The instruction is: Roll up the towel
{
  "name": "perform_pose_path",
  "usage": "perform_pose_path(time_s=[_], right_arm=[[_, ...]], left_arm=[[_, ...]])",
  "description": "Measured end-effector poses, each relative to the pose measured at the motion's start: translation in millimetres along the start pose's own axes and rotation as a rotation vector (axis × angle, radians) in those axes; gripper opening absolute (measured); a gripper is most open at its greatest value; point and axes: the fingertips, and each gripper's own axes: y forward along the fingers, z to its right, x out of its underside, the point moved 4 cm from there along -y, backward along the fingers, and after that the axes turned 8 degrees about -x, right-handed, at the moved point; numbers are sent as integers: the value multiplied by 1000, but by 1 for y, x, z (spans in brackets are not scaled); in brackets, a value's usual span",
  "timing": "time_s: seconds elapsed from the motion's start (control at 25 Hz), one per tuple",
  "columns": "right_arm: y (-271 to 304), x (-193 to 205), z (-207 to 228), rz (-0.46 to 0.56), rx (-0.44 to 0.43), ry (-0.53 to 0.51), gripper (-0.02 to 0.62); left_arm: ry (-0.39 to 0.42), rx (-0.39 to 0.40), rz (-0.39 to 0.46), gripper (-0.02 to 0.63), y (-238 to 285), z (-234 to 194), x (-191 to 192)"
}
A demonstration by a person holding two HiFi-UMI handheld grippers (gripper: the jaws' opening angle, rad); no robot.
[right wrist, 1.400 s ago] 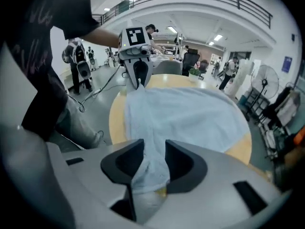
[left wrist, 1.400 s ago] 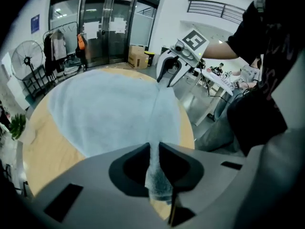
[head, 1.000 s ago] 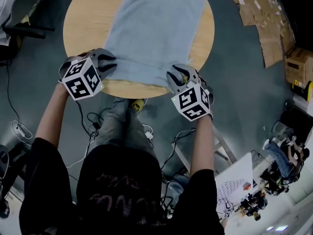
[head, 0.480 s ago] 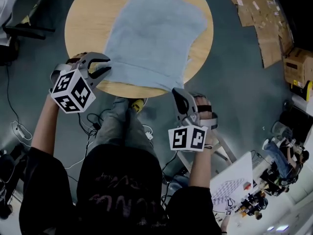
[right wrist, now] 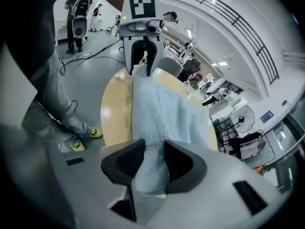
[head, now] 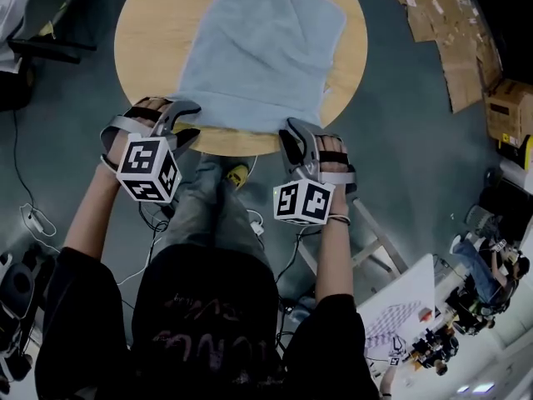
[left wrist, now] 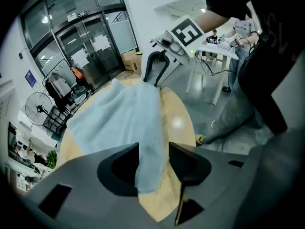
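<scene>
A light blue-grey towel (head: 258,48) lies spread on the round wooden table (head: 146,40), its near edge toward me. My left gripper (head: 185,122) is at the towel's near left corner. In the left gripper view its jaws (left wrist: 153,151) have just been opening, and the towel (left wrist: 119,118) lies between them with bare wood showing beside one jaw. My right gripper (head: 291,140) is at the near right corner. Its jaws (right wrist: 153,149) have also just been opening, with the towel's edge (right wrist: 167,113) between them. Each gripper view shows the other gripper across the towel.
Cardboard sheets (head: 450,32) and a cardboard box (head: 510,111) lie on the floor to the right. Cables (head: 33,219) trail on the floor at left. A white table (head: 400,315) stands at lower right. My legs and a yellow shoe (head: 236,176) are under the table's near edge.
Both grippers left the towel's near edge and drew back toward me, then came forward again to its corners. Their jaws stand wider now. The towel's near edge lies a little farther onto the table.
</scene>
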Motion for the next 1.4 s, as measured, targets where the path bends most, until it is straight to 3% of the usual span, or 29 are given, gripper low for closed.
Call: perform_pose_path(time_s=[0.16, 0.28, 0.36, 0.56, 0.68, 0.76, 0.84, 0.96, 1.08, 1.24, 1.4], right_arm=[[16, 11, 4, -28, -77, -5, 143], [25, 11, 5, -24, -133, 39, 120], [27, 12, 7, -17, -190, 88, 84], [14, 12, 2, -1, -396, 221, 49], [-6, 4, -22, 12, -626, 303, 48], [-19, 2, -36, 29, -759, 388, 48], [-21, 7, -41, 46, -806, 475, 49], [-12, 17, -39, 56, -787, 534, 55], [-12, 17, -19, 75, -675, 521, 70], [-20, 13, 9, 102, -506, 434, 81], [-15, 17, 26, 74, -391, 374, 83]], left_arm=[[59, -17, -79, 210, 21, -5, 12], [58, 5, -108, 199, 28, -8, 15], [19, 40, -103, 86, 29, -13, 14], [-13, 231, -98, 72, 19, -9, 12], [-31, 380, -85, 71, 7, 13, 13], [-91, 478, -55, 72, 0, 26, 14], [-175, 531, -24, 75, 0, 28, 15], [-233, 545, -7, 78, 6, 25, 15], [-232, 516, -2, 87, 10, 12, 13], [-191, 395, 11, 104, 7, -10, 11], [-176, 279, 16, 135, 8, -29, 8]])
